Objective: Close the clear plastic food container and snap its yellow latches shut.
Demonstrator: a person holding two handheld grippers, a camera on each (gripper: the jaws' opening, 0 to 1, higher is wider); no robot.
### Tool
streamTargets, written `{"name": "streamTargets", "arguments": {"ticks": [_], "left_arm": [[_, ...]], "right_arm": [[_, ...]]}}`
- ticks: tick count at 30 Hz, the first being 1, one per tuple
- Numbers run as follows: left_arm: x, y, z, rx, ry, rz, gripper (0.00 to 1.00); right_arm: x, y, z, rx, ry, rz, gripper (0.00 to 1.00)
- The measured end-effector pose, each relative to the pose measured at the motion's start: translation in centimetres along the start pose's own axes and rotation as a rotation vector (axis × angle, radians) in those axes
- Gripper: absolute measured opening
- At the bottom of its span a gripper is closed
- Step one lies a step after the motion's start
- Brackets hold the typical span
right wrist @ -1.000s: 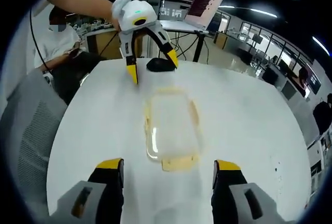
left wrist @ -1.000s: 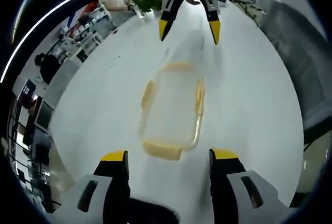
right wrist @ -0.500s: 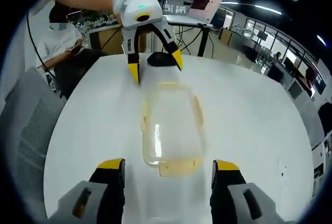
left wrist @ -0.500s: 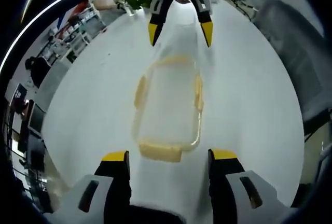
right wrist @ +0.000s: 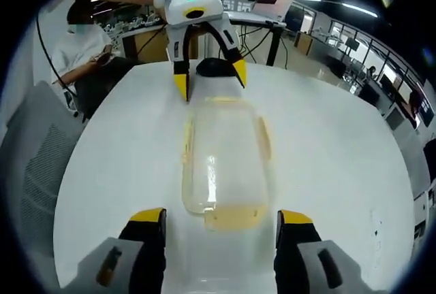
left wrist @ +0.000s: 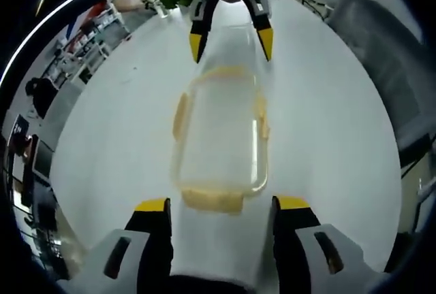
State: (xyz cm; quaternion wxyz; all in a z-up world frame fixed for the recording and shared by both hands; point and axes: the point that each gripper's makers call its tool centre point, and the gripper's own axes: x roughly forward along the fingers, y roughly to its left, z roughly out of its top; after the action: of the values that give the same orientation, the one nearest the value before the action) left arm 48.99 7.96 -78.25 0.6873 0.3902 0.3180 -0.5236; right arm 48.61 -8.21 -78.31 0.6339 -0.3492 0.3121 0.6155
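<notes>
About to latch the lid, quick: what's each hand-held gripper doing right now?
Left hand-held gripper: open, holding nothing, at one end of the container.
Right hand-held gripper: open, holding nothing, at the opposite end.

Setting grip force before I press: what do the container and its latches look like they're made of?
The container looks like clear, glossy rigid plastic: the white table shows through it and a bright glare streak runs along one side. The latches look like opaque to slightly translucent yellow plastic, smooth; whether they flex cannot be told.
</notes>
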Motion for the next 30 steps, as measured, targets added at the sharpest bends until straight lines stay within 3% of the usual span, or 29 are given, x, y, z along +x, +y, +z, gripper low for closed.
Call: {"name": "streamTargets", "arguments": {"ticks": [12,30], "left_arm": [[0.6,-0.4,-0.9,0.038,0.034,-0.060,0.54],[1.3,0.1,-0.3,0.071,0.027,-0.074,0.50]], "right_arm": [[1.1,-0.6,-0.1,-0.007,0.033,0.029,0.58],[1.9,-0.7,-1.0,-0.024,0.100,0.052,0.54]]}}
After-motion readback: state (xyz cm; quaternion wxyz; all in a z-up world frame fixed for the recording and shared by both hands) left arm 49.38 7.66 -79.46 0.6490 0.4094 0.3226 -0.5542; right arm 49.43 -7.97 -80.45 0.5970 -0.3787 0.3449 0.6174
